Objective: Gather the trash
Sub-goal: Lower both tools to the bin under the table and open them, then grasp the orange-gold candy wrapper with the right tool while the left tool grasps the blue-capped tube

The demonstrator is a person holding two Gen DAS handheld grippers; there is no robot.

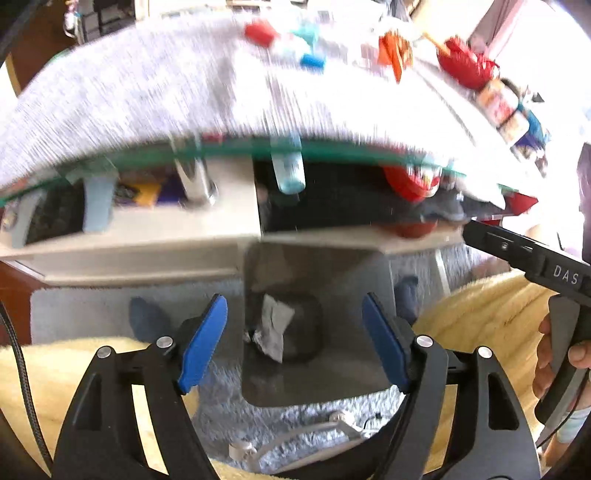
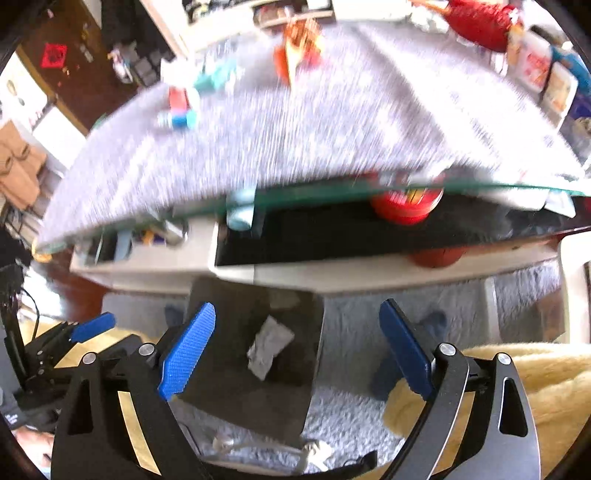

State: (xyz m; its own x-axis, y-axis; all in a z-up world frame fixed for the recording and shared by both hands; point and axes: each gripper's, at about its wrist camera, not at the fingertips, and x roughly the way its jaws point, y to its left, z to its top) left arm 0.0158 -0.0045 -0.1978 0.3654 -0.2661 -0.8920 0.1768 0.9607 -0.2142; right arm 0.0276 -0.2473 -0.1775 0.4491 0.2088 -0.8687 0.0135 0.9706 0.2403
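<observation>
A grey metal trash bin (image 1: 332,384) stands on the carpet below the table edge, with a crumpled grey-white piece of trash (image 1: 273,326) inside. It also shows in the right wrist view (image 2: 229,398), with the trash (image 2: 267,347) in it. My left gripper (image 1: 295,343) is open and empty above the bin. My right gripper (image 2: 299,350) is open and empty above the bin too. On the table's grey cloth (image 1: 147,88) lie red and blue bits (image 1: 260,33) and an orange wrapper (image 1: 395,51). Both views are blurred.
A red object (image 1: 465,62) and printed boxes (image 1: 506,107) sit at the table's far right. A shelf under the glass top holds a red tin (image 2: 406,203). Yellow fleece (image 2: 535,387) lies at the lower right. The other gripper's handle (image 1: 554,273) enters from the right.
</observation>
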